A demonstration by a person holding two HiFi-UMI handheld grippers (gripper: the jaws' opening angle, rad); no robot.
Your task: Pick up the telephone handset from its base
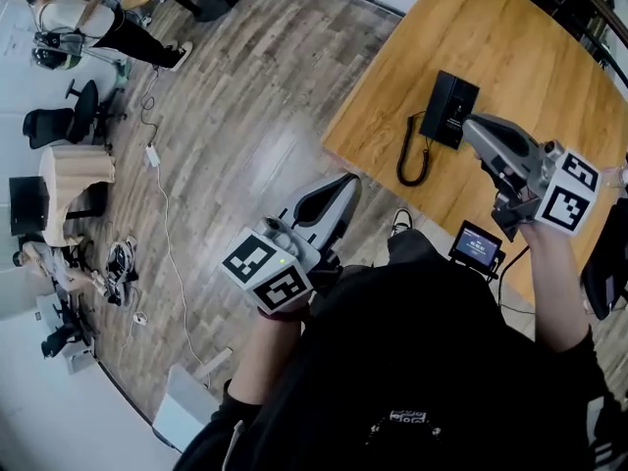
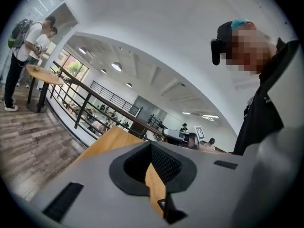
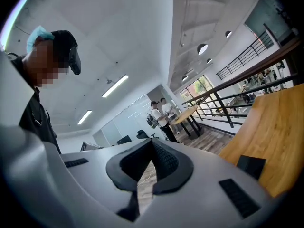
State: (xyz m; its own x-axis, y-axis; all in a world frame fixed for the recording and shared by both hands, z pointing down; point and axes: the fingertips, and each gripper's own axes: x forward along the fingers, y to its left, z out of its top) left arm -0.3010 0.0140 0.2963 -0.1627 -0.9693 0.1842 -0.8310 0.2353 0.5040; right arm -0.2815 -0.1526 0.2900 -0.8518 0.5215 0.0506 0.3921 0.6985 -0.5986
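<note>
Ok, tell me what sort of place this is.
Probably an open-plan office or shared workspace: a black telephone sits on a wooden table, a black office chair stands on the wood floor, and a metal railing borders the room.

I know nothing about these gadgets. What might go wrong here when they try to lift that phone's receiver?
The right tool is close to the telephone with its jaws together; unless they open first, it may just shove the telephone. The curly cord lies near the table edge, so a lift might drag the whole telephone toward the drop. The left tool, also shut, is over the floor, too far off to steady anything.
</note>
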